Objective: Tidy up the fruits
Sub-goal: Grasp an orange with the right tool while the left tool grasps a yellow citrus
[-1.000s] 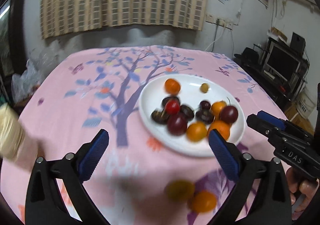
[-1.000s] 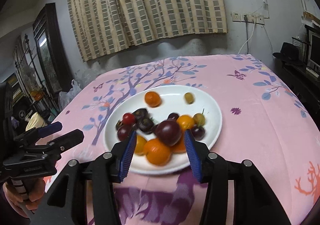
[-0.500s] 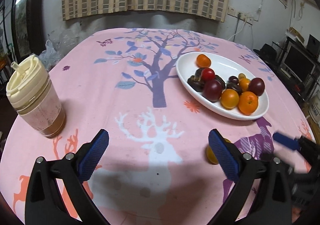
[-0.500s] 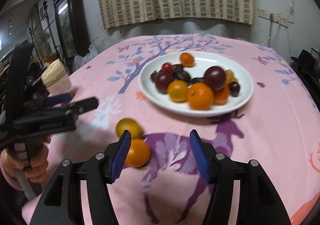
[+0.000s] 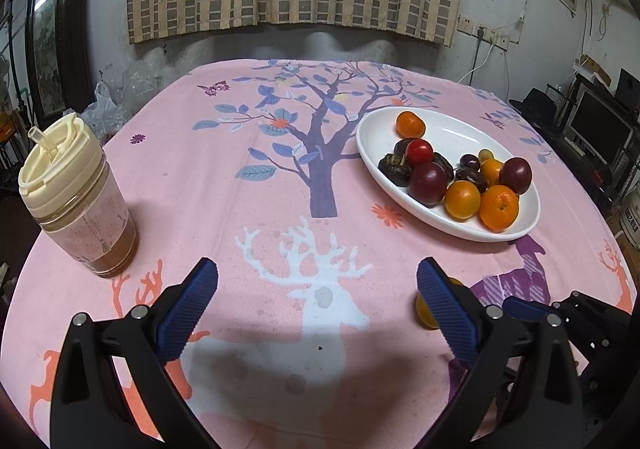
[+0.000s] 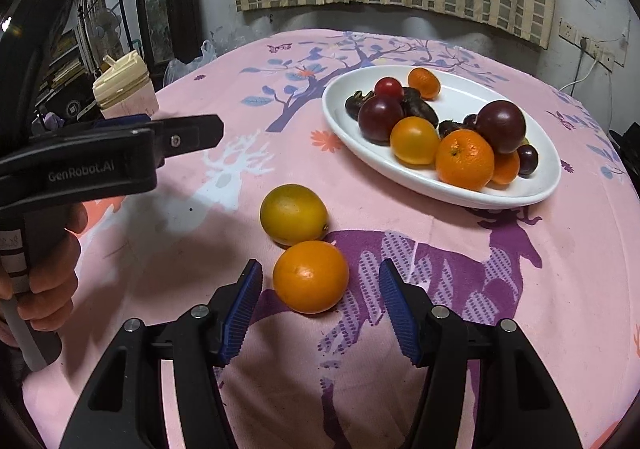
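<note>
My right gripper (image 6: 320, 303) sits at the bottom centre of its frame with the blue ribbed pads spread wide, and the orange (image 6: 311, 276) lies on the cloth just ahead of the gap between them, untouched on both sides; I judge I have lined it up this way so the pads can close across its round middle. Touching it on the far side is a yellow-green citrus (image 6: 294, 214), smooth and slightly oval, so a straight approach matters or I would likely nudge that one away. The white plate (image 6: 452, 99), shallow, oval and glossy, takes the upper right of the frame, heaped with plums, tomatoes and small oranges; it looks like the place these two loose fruits belong. My left gripper (image 5: 318, 307) is low in its own frame, spread wide too and holding nothing, hovering over bare pink tablecloth (image 5: 224, 185), a soft printed weave with deer and a tree. At the left of that frame stands a lidded cup (image 5: 76, 195), clear-walled with a cream cap, well apart from the fruit.
</note>
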